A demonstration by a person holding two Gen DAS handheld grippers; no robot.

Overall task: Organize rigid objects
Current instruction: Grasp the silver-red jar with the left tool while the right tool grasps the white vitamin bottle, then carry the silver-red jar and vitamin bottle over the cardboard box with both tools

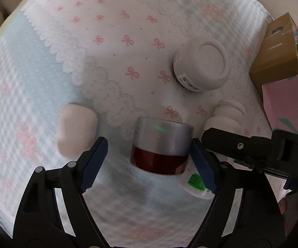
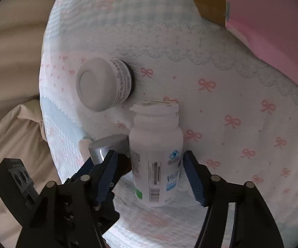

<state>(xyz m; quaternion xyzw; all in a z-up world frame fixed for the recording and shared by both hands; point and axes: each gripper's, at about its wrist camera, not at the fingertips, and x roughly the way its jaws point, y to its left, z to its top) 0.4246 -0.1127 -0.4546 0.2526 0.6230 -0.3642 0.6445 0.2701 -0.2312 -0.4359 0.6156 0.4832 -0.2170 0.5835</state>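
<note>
Quilted bow-print cloth (image 1: 111, 41), beige bedding (image 2: 10, 136) beside, cardboard box (image 1: 277, 49) at edge

Both wrist views look closely down, sharing the white bottle (image 2: 156, 157).

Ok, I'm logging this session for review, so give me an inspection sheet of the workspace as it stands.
Surface: quilted cloth with pink bows and blue gingham patches, on a soft padded base.
Job's things: red jar with silver lid, upright; white pill bottle, upright, uncapped; white wide-lidded jar, apart from both.
Clutter: pale pink block left of the red jar; cardboard box with pink flap at the cloth's right edge.
Grippers: left gripper open, straddling the red jar, one pad touching or nearly so; right gripper open around the pill bottle, gaps both sides.
Cables: nothing seen.
Surroundings: beige bedding beyond the cloth.
</note>
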